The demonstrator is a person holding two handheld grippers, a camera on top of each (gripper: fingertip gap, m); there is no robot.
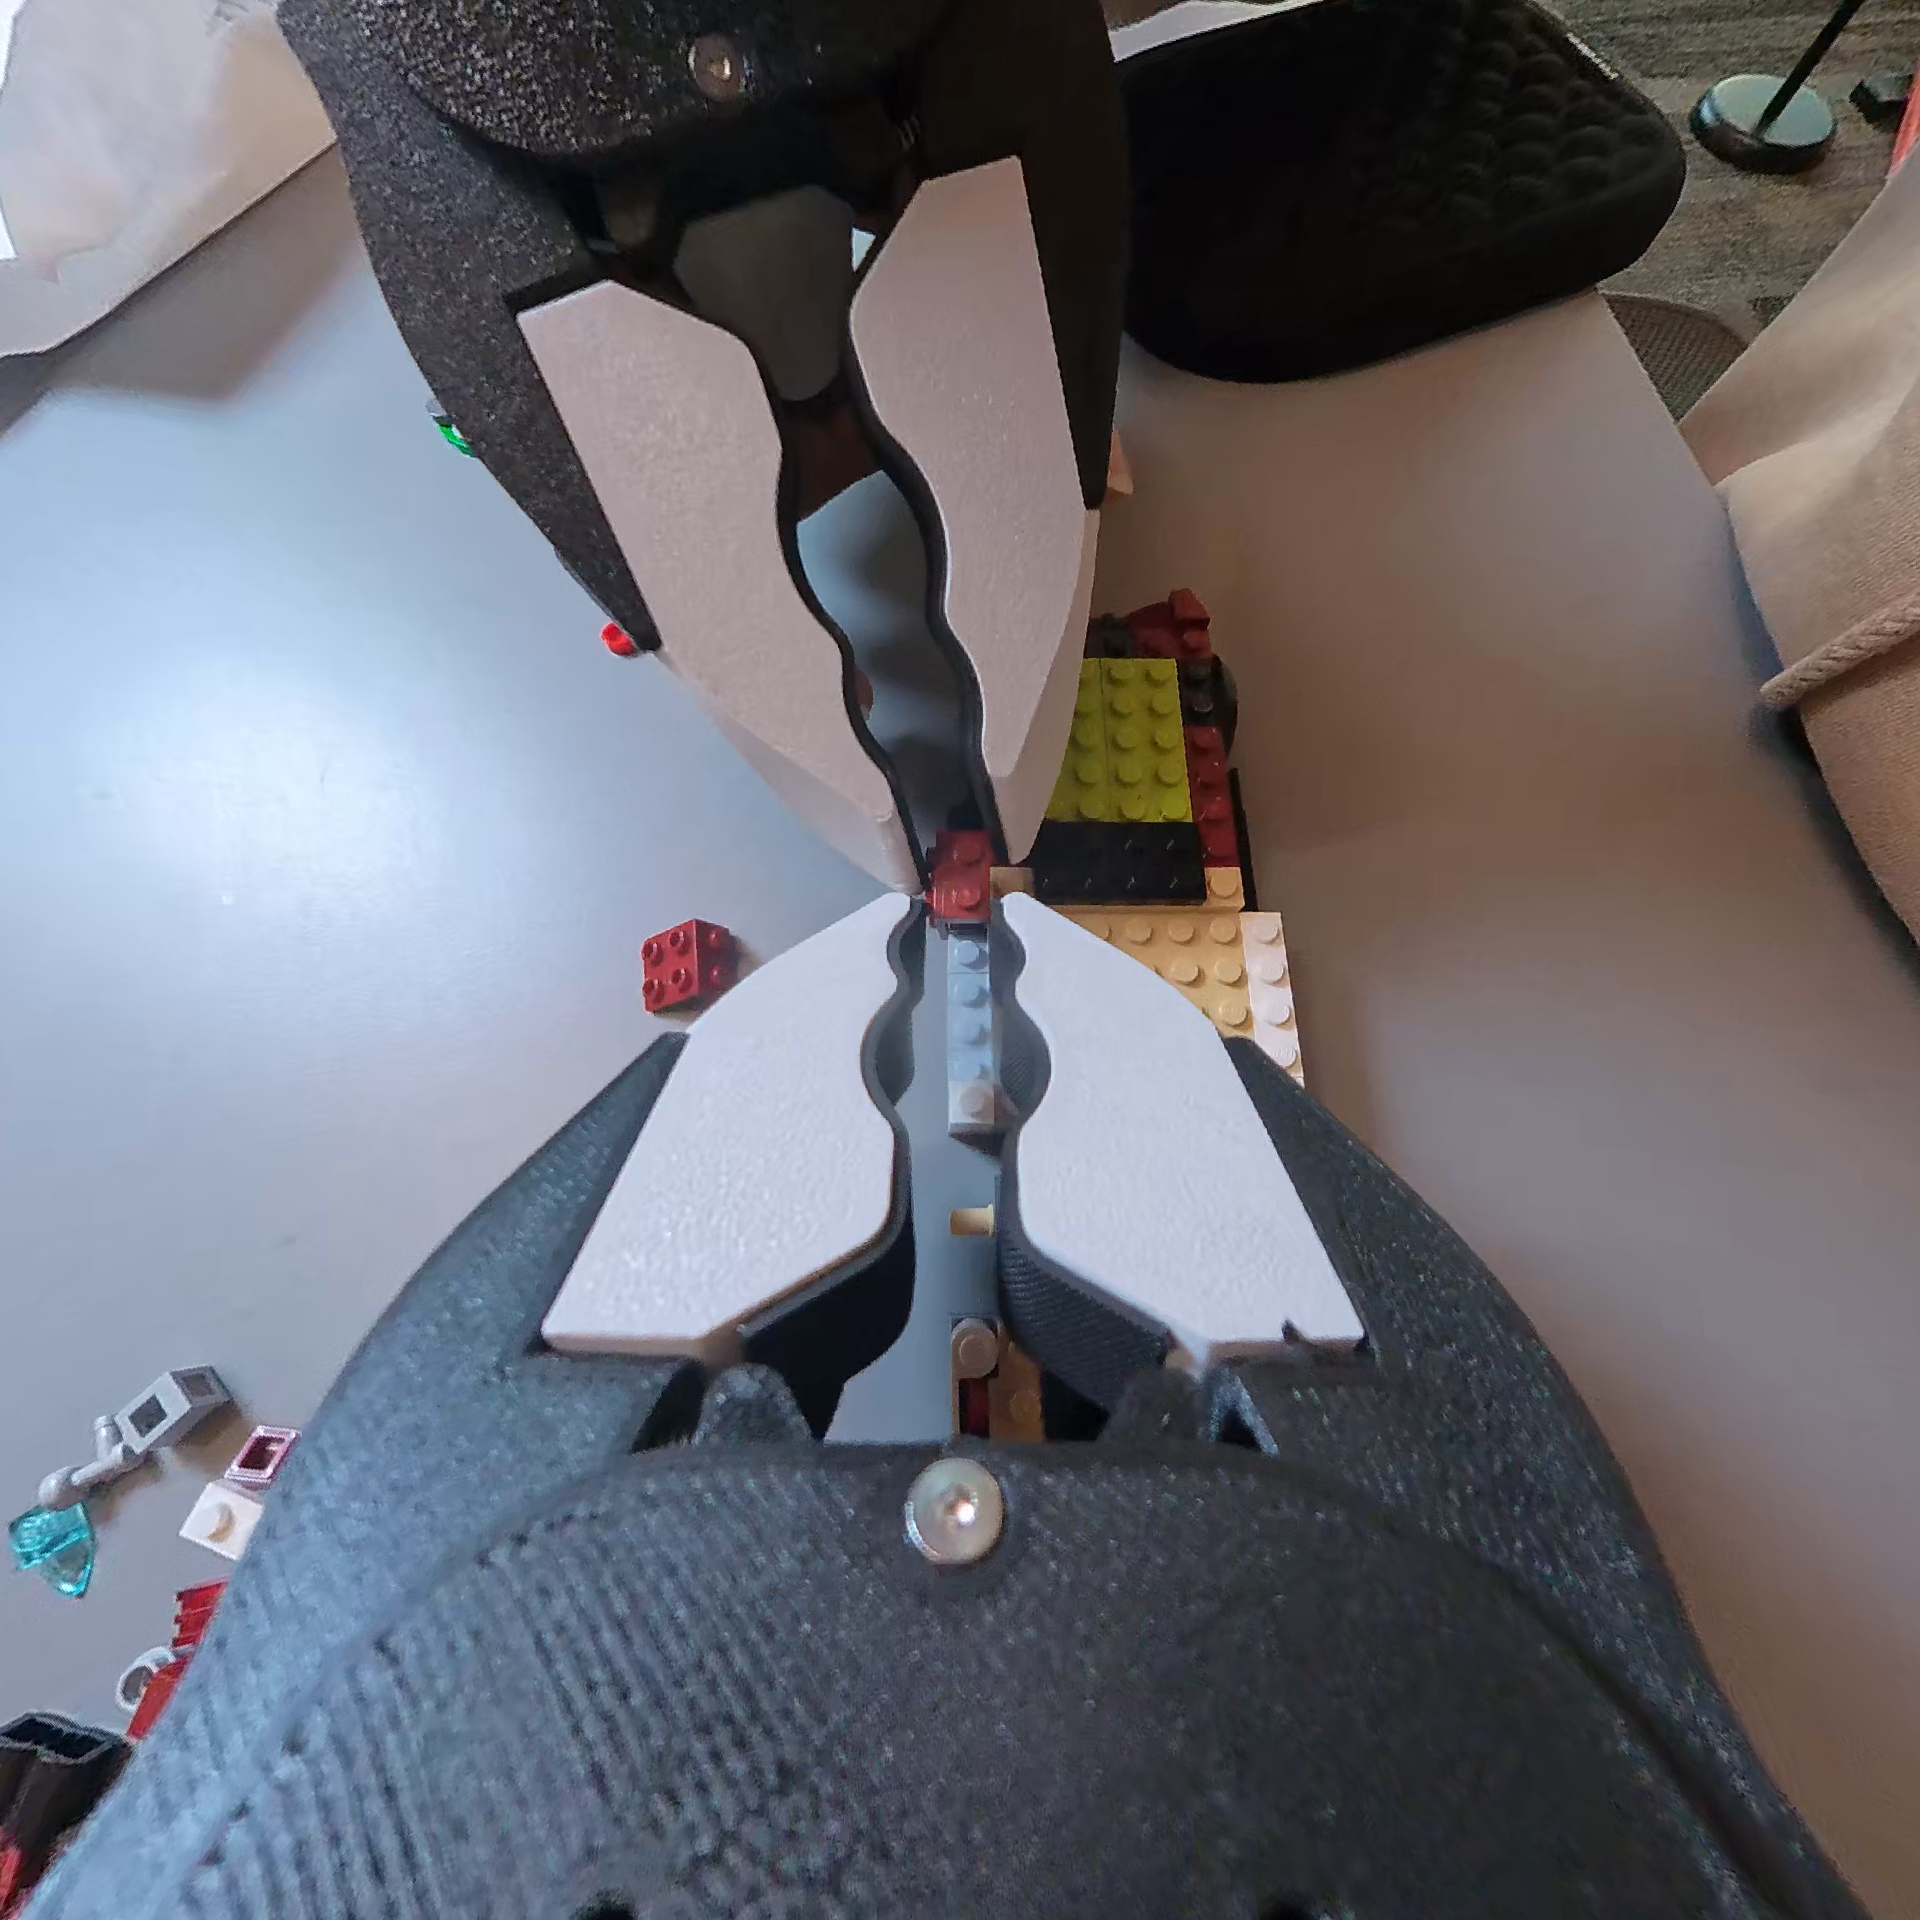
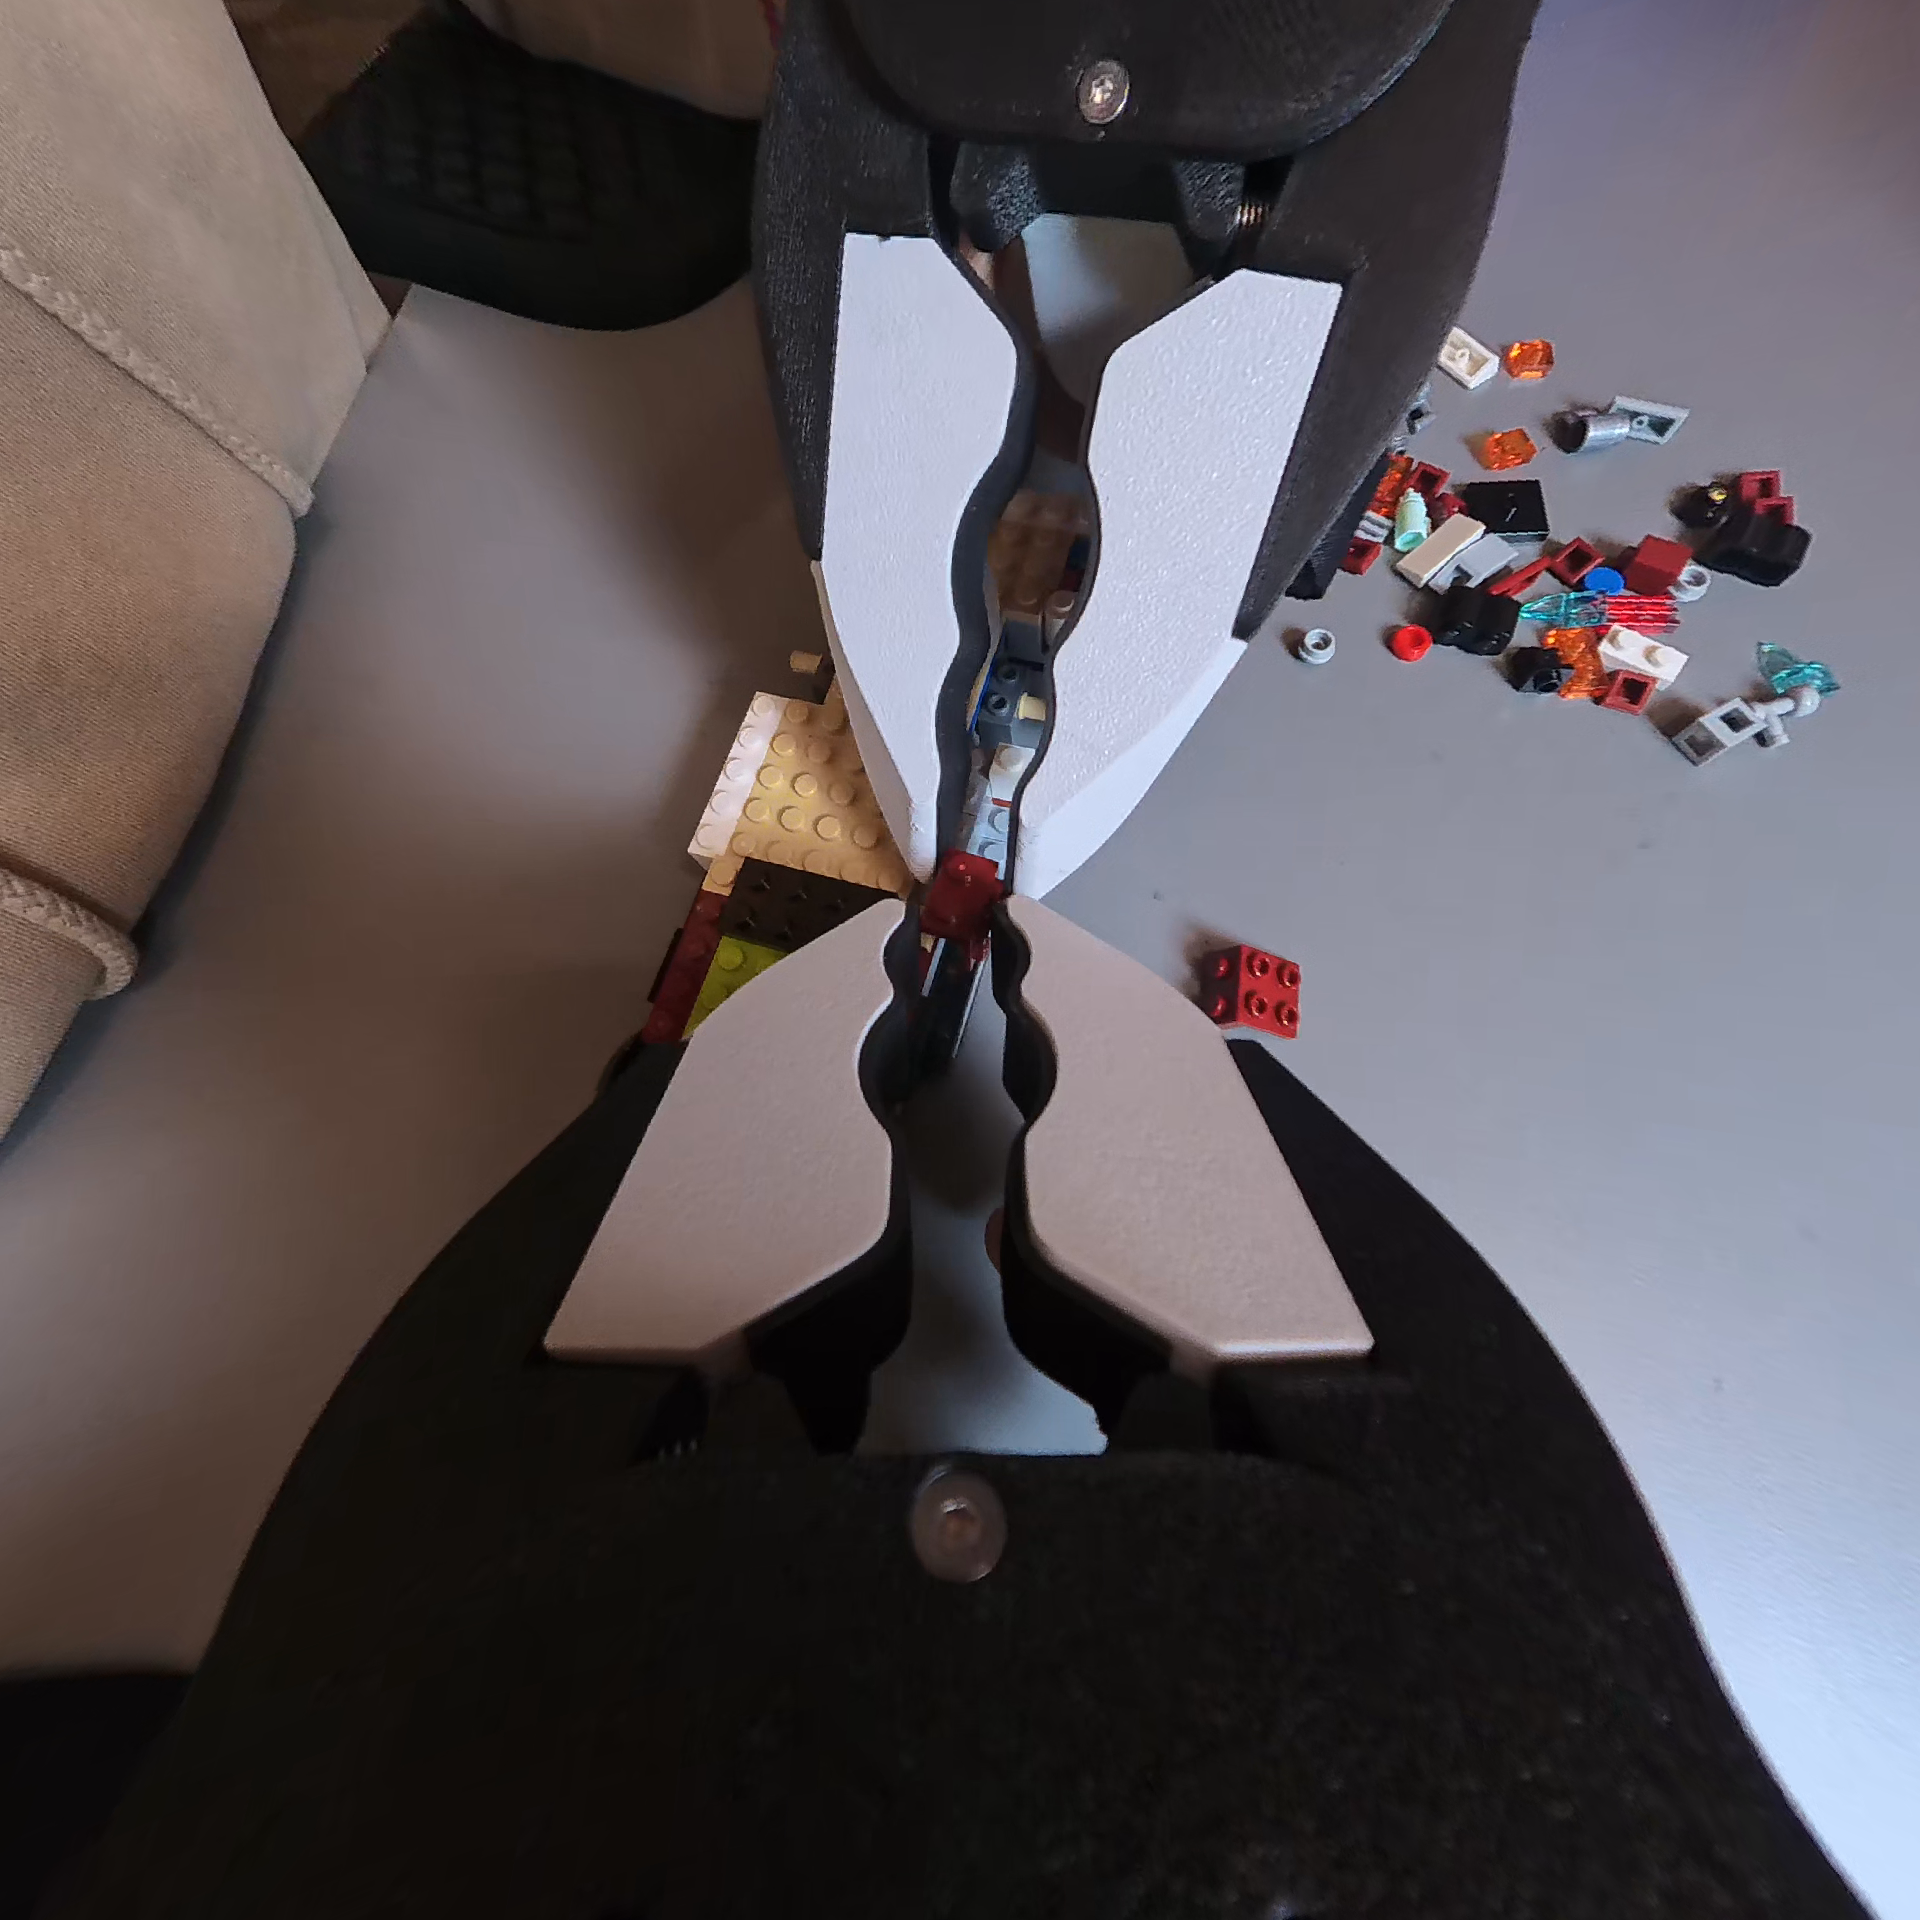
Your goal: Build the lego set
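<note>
My two grippers meet tip to tip over a grey table (image 1: 312, 779). A small dark red brick (image 1: 961, 881) sits between both pairs of fingertips. My left gripper (image 1: 956, 912) comes from below in the left wrist view and is shut on the near end of the brick. My right gripper (image 1: 961, 847) comes from above there and is shut on the far end. In the right wrist view the right gripper (image 2: 951, 920) and left gripper (image 2: 971, 857) pinch the same dark red brick (image 2: 958, 894). A row of light grey studs (image 1: 968, 1023) shows under my left fingers.
A flat brick build of lime, black, tan and white plates (image 1: 1127, 748) lies under and beside the tips. A loose dark red 2x2 brick (image 1: 683, 959) lies close by. A pile of small pieces (image 2: 1558, 582) lies farther off. A beige sleeve (image 2: 125, 520) and a black chair (image 1: 1371, 177) border the table. Less than 4 cm separates the two grippers' tips.
</note>
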